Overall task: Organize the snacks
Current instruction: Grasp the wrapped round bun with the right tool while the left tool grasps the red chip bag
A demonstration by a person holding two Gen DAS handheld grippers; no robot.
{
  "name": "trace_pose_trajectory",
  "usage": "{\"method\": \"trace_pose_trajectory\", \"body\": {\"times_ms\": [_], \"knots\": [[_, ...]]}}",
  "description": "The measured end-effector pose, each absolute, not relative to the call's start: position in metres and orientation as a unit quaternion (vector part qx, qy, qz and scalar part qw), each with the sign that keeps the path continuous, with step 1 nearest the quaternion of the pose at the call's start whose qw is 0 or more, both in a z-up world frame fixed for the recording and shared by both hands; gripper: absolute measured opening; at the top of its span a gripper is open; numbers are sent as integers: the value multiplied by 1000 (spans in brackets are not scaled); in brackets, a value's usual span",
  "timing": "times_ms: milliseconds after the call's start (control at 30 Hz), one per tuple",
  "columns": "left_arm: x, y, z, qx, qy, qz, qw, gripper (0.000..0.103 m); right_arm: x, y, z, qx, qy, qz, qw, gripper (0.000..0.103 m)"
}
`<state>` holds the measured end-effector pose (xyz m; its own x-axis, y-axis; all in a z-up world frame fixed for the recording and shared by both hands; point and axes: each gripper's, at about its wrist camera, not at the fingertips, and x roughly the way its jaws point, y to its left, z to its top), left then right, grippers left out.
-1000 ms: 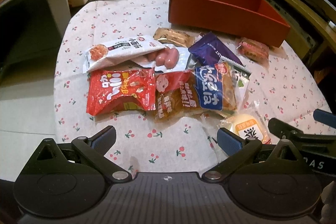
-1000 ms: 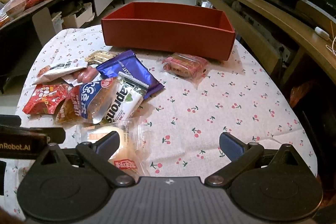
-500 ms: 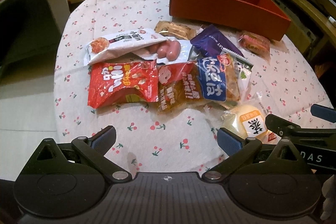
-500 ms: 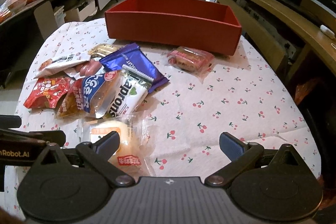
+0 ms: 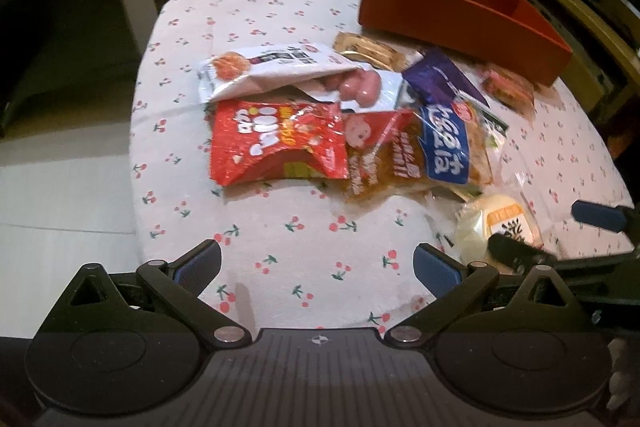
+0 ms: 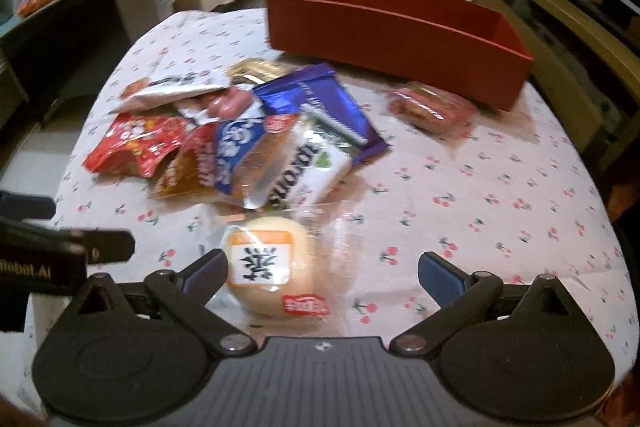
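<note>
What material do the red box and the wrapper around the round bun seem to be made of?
Red box: probably matte cardboard; thin flat walls, sharp folded corners, no shine. Bun wrapper: clear glossy plastic film; the bun shows through it, and it wrinkles and glints.

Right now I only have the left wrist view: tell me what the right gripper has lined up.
Observer: The right gripper is open; the wrapped round bun sits between its fingertips, nearer the left one.
Operator: Report the red box's inside.
Observer: Nothing shows in the part of its interior I can see.
Operator: Check under the blue packet.
Observer: A green-and-white packet sticks out from under it, far end on the purple wrapper.
</note>
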<state>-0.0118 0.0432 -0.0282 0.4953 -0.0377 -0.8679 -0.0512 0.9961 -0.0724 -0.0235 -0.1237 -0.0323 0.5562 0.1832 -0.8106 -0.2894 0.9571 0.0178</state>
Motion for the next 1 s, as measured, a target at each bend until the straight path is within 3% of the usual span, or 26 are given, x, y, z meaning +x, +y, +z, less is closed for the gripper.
{"method": "trace_pose_trajectory", "body": {"times_ms": [367, 567, 1000], "knots": [[-2, 54, -25, -54, 498, 10, 866, 103, -17, -96, -49, -84, 482, 188, 852, 103], [16, 56, -14, -28, 494, -22, 869, 103, -8, -116, -51, 1, 516, 208, 831, 77], [70, 33, -24, 202, 492, -219, 818, 101, -13, -126, -33, 26, 526, 267, 807, 62]]}}
